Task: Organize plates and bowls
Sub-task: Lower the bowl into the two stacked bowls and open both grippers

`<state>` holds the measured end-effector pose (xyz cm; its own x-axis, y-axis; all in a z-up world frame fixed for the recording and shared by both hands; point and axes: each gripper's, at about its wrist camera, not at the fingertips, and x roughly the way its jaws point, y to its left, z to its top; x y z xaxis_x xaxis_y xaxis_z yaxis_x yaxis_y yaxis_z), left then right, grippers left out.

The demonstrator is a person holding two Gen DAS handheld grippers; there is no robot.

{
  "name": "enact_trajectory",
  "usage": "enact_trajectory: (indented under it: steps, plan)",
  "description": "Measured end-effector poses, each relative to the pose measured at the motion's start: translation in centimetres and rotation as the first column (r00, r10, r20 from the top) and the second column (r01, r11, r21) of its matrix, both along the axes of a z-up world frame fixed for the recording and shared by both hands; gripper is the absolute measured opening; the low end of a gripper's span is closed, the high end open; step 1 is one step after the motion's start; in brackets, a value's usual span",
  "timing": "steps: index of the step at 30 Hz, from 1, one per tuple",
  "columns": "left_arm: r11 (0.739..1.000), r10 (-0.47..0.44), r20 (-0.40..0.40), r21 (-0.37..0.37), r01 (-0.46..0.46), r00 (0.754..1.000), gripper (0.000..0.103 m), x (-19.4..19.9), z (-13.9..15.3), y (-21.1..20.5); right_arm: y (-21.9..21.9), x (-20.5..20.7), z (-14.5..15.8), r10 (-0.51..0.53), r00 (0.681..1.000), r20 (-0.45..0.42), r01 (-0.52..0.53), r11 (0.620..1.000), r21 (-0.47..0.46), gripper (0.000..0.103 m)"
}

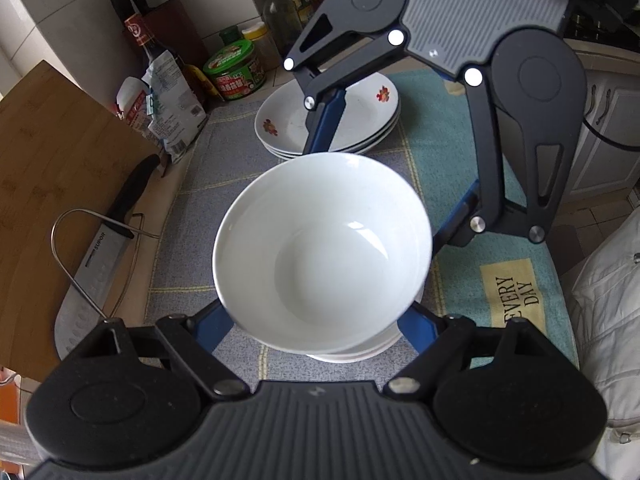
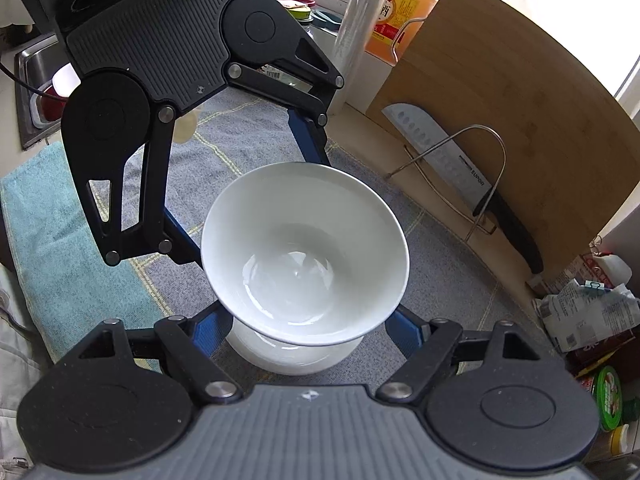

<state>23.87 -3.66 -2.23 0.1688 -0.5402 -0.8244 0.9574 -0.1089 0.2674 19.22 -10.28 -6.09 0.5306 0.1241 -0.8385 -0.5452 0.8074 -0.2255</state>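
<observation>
White bowl (image 1: 324,252) atop the bowl stack (image 2: 288,354), centred between both tongs, plate stack (image 1: 328,120) beyond. Left tongs (image 1: 320,320) and right tongs (image 2: 308,320) spread apart, flanking the stack from opposite sides, equally near.

White bowl (image 1: 324,252) tilted atop a stack of white bowls (image 2: 288,354), three flower-patterned plates (image 1: 328,116) stacked behind on the cloth.
</observation>
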Motion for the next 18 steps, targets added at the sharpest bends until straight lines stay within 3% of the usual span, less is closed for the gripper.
enact_trajectory:
  steps: [18]
  plan:
    - [0.996, -0.003, -0.093, 0.085, 0.011, 0.996, 0.087, 1.0, -1.8, -1.5, -1.8, 2.6, -2.3, -0.011, 0.995, -0.101, 0.022, 0.995, 0.100, 0.086]
